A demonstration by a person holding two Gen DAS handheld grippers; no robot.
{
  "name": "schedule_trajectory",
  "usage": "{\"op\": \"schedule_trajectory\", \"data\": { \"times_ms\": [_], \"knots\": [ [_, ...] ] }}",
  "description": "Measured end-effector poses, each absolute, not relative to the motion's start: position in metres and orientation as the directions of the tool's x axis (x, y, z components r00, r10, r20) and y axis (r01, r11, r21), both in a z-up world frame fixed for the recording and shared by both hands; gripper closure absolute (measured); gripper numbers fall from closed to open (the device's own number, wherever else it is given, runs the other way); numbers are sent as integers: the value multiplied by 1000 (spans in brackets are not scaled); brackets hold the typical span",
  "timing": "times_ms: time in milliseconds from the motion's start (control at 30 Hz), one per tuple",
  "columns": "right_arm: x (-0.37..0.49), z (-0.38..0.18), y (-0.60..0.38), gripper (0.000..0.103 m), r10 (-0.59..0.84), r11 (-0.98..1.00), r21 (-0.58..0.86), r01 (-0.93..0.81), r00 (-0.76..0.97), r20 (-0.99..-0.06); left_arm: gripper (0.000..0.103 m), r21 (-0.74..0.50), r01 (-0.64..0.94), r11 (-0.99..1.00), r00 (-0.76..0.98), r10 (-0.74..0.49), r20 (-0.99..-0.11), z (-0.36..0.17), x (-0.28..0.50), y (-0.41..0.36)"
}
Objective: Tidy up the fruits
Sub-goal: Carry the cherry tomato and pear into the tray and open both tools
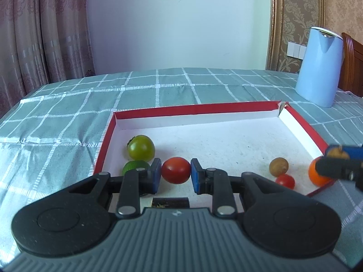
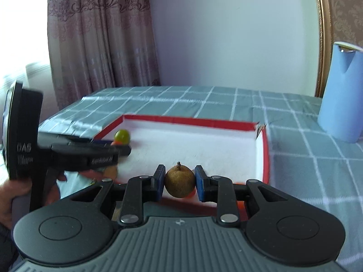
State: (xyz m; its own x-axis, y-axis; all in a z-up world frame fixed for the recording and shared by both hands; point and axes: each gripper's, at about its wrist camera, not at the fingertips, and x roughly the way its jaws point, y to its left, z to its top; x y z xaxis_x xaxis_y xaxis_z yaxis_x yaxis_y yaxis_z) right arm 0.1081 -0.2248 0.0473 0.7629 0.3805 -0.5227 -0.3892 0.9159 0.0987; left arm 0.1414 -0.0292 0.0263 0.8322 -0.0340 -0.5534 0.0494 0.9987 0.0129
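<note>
two fruits sit between your pads at once. your left gripper [image 1: 175,174] has its blue pads [image 1: 156,174] on either side of a red tomato [image 1: 176,170]; the right pad looks to touch, the left shows a sliver of gap, so you cannot tell if it is truly pinched. the tomato sits low over the white floor of the red-rimmed box lid [image 1: 195,109], near its front edge.

your right gripper [image 2: 179,183] is closed on a brown longan [image 2: 180,182], stem at twelve o'clock, both pads flat against its sides, poised over the lid's near right corner.

outward from the left fingers: a lime [image 1: 135,167] at nine o'clock, just beside the left pad, and a green tomato [image 1: 141,147] at eleven o'clock beyond it. at three o'clock, well apart, lie a second longan [image 1: 278,167], a cherry tomato [image 1: 285,180] and an orange [image 1: 318,174].

the turn of it, as i judge: the loose longan lies nearer your right hand, so the held one probably goes down beside it. the round fruits may roll when released. a pale blue kettle [image 1: 320,66] stands at one o'clock on the checked tablecloth [image 1: 68,117].
</note>
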Motion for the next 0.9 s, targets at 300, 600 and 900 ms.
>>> {"op": "schedule_trajectory", "data": {
  "times_ms": [300,600,900],
  "knots": [
    [160,38,-211,76,284,947,32,-320,785,-550,78,33,10,999,822,11,-569,21,159,-28],
    [212,8,-202,76,202,964,-8,-268,746,-635,78,37,-19,999,823,36,-568,19,177,-27],
    [218,-4,-199,76,183,961,-32,-274,721,-668,77,49,-4,999,807,32,-590,15,195,-39]
  ]
}}
